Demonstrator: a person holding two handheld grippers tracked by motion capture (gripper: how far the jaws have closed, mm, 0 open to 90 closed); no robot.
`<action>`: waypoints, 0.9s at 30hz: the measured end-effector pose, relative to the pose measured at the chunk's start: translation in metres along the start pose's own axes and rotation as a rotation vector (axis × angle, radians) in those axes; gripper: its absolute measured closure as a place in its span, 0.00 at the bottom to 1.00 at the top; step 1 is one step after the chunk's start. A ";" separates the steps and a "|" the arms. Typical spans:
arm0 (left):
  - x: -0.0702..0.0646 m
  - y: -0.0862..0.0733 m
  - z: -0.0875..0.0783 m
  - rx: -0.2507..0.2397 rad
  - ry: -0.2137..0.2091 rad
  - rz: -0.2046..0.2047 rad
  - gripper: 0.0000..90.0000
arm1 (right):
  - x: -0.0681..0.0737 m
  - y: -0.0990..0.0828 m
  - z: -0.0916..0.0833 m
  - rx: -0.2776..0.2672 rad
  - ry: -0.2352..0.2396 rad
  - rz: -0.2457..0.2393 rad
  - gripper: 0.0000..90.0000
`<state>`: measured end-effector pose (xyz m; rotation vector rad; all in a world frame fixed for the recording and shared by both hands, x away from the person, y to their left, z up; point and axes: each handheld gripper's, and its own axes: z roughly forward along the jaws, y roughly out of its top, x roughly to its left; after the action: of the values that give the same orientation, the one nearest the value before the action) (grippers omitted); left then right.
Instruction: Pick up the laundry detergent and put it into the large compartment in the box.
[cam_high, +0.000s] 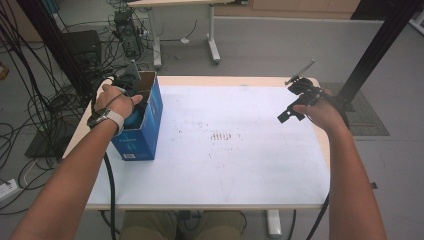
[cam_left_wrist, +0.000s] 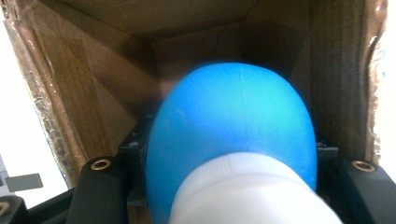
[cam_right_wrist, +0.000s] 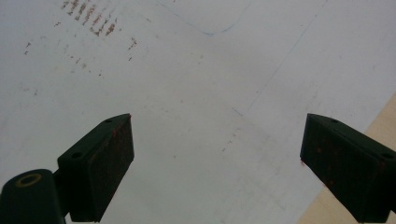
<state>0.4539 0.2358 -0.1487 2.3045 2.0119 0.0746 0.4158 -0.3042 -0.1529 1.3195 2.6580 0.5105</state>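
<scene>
A white-covered wooden table (cam_high: 240, 165) spans the middle of the high view. At its left edge stands an open blue cardboard box (cam_high: 145, 131) with a brown inside. The left gripper (cam_high: 131, 96) reaches into it, jaws pinching a blue, rounded object with a white ribbed neck (cam_left_wrist: 233, 130). The object seems to be going in; next likely comes a release and lift clear. At right, the right gripper (cam_high: 295, 102) hovers, jaws spread, empty.

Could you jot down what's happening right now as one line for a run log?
left hand-held gripper: shut on blue-and-white object, inside blue box | right hand-held gripper: open, over white table
</scene>
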 end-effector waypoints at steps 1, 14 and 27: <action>0.000 0.000 0.000 -0.001 0.000 0.000 0.42 | 0.000 0.000 0.000 0.000 -0.001 0.000 0.11; 0.000 0.001 0.000 0.004 0.000 -0.003 0.42 | -0.001 -0.001 0.001 0.001 0.000 0.001 0.11; 0.001 0.001 0.000 0.006 -0.003 0.000 0.42 | 0.000 0.001 0.001 0.002 -0.001 0.000 0.11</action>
<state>0.4552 0.2367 -0.1487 2.3070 2.0138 0.0653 0.4165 -0.3032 -0.1533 1.3193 2.6590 0.5073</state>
